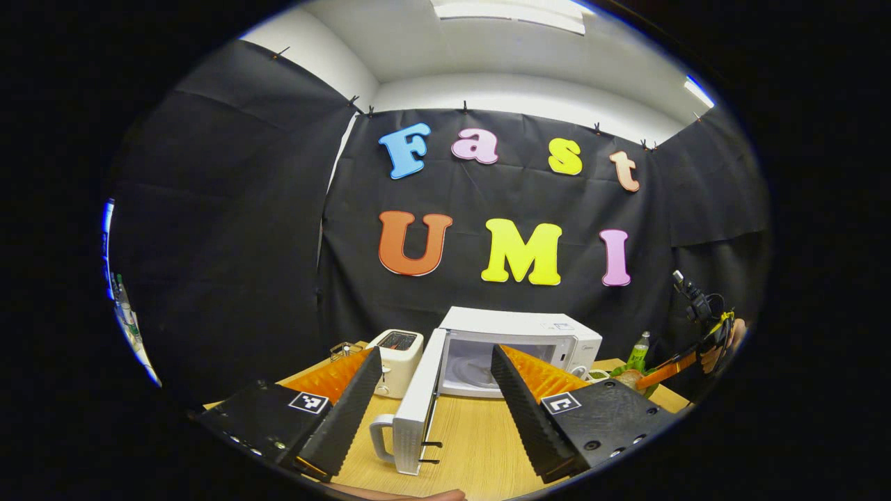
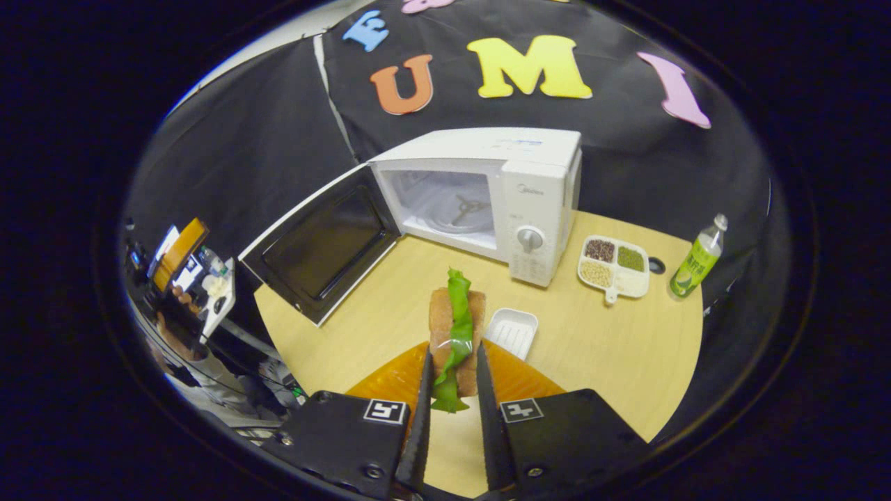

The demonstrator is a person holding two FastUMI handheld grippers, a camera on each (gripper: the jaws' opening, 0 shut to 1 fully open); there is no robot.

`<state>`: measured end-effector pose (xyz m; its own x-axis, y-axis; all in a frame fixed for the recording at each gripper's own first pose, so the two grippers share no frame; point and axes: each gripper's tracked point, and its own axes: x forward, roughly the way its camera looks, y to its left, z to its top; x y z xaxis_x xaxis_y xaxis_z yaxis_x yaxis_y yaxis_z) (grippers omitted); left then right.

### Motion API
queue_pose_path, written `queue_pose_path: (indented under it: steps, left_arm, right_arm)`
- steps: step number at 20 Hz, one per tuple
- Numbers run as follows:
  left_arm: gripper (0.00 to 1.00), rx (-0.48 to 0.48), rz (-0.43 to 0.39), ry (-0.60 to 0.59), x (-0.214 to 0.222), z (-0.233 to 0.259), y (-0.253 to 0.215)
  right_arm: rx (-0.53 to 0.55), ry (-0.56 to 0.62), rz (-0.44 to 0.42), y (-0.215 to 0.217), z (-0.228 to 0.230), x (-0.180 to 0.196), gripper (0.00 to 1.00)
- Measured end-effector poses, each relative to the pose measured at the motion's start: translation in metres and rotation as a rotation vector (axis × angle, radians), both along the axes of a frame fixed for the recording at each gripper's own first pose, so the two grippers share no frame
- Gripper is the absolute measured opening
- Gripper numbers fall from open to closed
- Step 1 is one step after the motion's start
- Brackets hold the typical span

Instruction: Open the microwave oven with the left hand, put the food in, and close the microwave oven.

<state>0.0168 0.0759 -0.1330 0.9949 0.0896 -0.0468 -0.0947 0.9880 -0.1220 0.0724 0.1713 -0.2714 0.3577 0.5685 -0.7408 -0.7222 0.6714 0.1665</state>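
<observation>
Left gripper view
left gripper (image 1: 435, 407): fingers spread wide apart, nothing between them, hovering over the table (image 1: 480, 445).
door (image 1: 416, 403): swung fully open, seen edge-on, standing in the gap between the fingers; handle (image 1: 379, 438) at the near end, toward 7 o'clock.
microwave (image 1: 518, 348): straight ahead at 12 o'clock, cavity open and bare, part hidden behind the right-hand finger.
toaster (image 1: 397, 358): at 11 o'clock, just beside the open door.
right gripper (image 1: 651, 379): far off at 3 o'clock, with food at its tip; a hand (image 1: 720, 348) behind it.

Right gripper view
right gripper (image 2: 452, 400): fingers clamped on the sandwich (image 2: 456, 330), one on each side of its near end.
sandwich axis: long axis running straight out along the fingers toward 12 o'clock, green leaf down its middle, held off the table.
cavity (image 2: 445, 205): at 12 o'clock, a touch left of the sandwich tip, well apart from it; mouth facing the fingers.
door, this side: flung out toward 10 o'clock, off the line from sandwich to cavity.
small white tray (image 2: 511, 330): on the table just beside the sandwich, at 1 o'clock.
divided dish (image 2: 614, 268) and bottle (image 2: 696, 261): at 2 o'clock, off the path.

Judgement
nearer hand: right one carrying the food; likely a straight push forward, lengthwise, into the cavity.
door closing: not yet done, left for the empty left gripper.
</observation>
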Motion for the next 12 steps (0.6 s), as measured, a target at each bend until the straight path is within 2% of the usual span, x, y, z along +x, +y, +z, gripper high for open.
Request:
queue_pose_path:
  steps: [3, 4, 5, 6, 7, 8, 10, 11, 12]
  left_arm:
    - [0.94, 0.075, 0.066, -0.032, -0.001, 0.002, 0.031]
    - [0.94, 0.085, 0.074, -0.032, -0.002, 0.000, 0.035]
    - [0.94, 0.090, 0.064, -0.028, -0.006, -0.003, 0.034]
    - [0.94, 0.092, 0.050, -0.024, -0.007, -0.005, 0.033]
    - [0.94, 0.089, 0.036, -0.024, -0.006, -0.005, 0.034]
    - [0.94, 0.085, 0.028, -0.022, -0.006, -0.005, 0.034]
    - [0.94, 0.072, 0.016, -0.023, -0.009, -0.006, 0.037]
    - [0.94, 0.066, 0.013, -0.025, -0.009, -0.006, 0.038]
    - [0.94, 0.060, 0.011, -0.025, -0.010, -0.006, 0.040]
  right_arm:
    - [-0.066, -0.108, 0.029, 0.035, -0.001, -0.011, 0.36]
    - [-0.080, -0.152, 0.033, 0.046, -0.003, -0.011, 0.29]
    - [-0.092, -0.198, 0.030, 0.058, -0.002, -0.008, 0.34]
    - [-0.093, -0.238, 0.026, 0.069, 0.000, -0.009, 0.25]
    - [-0.087, -0.263, 0.021, 0.081, 0.001, -0.009, 0.25]
    - [-0.068, -0.277, 0.008, 0.094, 0.003, -0.010, 0.32]
    - [-0.022, -0.302, -0.015, 0.120, 0.004, -0.008, 0.32]
    - [0.006, -0.331, -0.036, 0.132, 0.008, -0.002, 0.24]
    - [0.024, -0.375, -0.056, 0.142, 0.012, 0.007, 0.24]
